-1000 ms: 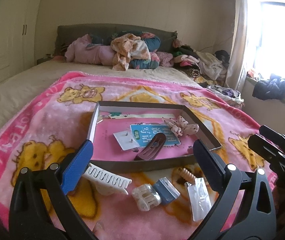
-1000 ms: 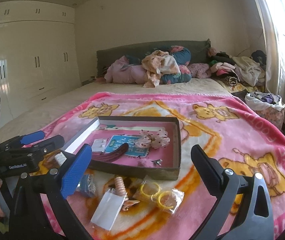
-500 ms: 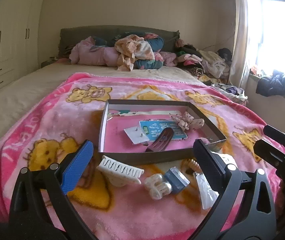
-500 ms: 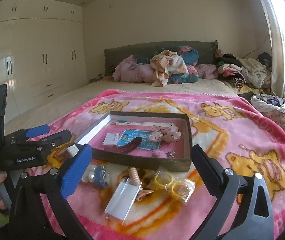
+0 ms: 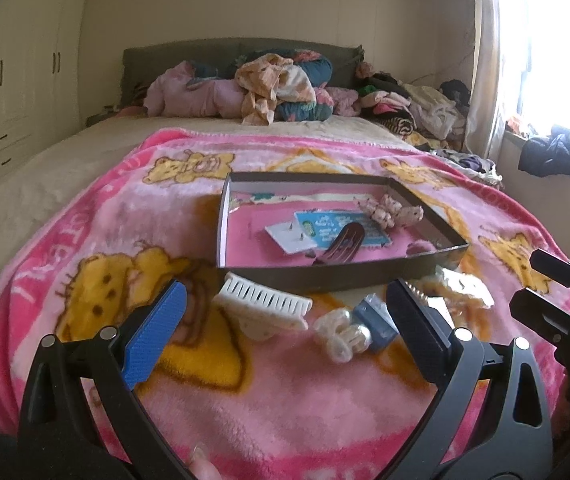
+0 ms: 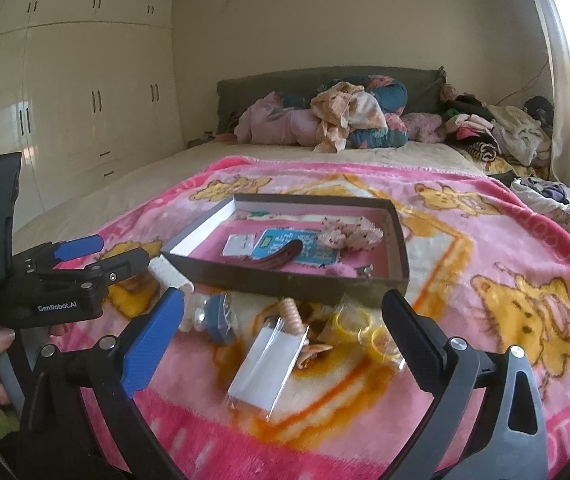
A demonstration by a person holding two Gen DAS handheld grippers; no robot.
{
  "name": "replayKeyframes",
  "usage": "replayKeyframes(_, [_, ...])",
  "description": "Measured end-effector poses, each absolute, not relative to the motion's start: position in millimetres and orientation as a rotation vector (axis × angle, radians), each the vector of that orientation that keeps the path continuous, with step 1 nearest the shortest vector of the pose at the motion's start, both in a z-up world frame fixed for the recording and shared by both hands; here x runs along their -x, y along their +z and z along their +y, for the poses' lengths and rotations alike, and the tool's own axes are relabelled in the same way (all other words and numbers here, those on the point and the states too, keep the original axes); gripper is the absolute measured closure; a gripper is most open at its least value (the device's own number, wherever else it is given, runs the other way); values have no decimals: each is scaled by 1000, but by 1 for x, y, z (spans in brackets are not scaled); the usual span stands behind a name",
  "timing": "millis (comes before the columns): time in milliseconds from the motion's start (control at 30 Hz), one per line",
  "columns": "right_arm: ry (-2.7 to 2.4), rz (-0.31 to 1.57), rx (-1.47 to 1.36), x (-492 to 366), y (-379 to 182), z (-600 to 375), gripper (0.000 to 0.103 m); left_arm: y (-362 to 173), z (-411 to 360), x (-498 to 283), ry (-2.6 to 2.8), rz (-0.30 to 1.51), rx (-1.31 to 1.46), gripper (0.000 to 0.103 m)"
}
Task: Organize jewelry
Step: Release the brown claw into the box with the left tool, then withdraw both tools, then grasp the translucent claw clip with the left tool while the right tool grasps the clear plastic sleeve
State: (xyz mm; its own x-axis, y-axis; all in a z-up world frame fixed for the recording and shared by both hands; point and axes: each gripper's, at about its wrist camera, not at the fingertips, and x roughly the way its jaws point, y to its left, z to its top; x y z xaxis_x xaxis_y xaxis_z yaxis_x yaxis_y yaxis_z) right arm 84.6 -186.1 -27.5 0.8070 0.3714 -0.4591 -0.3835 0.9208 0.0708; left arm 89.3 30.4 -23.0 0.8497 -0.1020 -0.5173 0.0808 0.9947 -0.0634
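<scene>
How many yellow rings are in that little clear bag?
3 yellow plastic rings show inside the crinkly clear plastic bag, which lies on the pink teddy-bear blanket just in front of the shallow dark cardboard tray. More may hide behind the right claw's black finger.

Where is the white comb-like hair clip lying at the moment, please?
In the left wrist view, the white hair clip lies on the pink blanket, just outside the tray near its front-left corner, left of the small white claw clip.

A shallow dark tray [image 5: 325,276] lay on the bed, holding hair clips and cards; a white comb clip [image 5: 265,304] and yellow rings [image 6: 355,324] lay loose on its near side.
</scene>
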Motion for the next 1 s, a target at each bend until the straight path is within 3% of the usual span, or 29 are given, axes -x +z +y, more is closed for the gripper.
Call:
replayKeyframes(900, [406, 676, 73, -102, -99, -154, 7, -77, 16, -108, -180, 728, 25, 12])
replayKeyframes(1000, [400, 704, 77, -109, -103, -153, 28, -81, 12, -111, -187, 744, 29, 16])
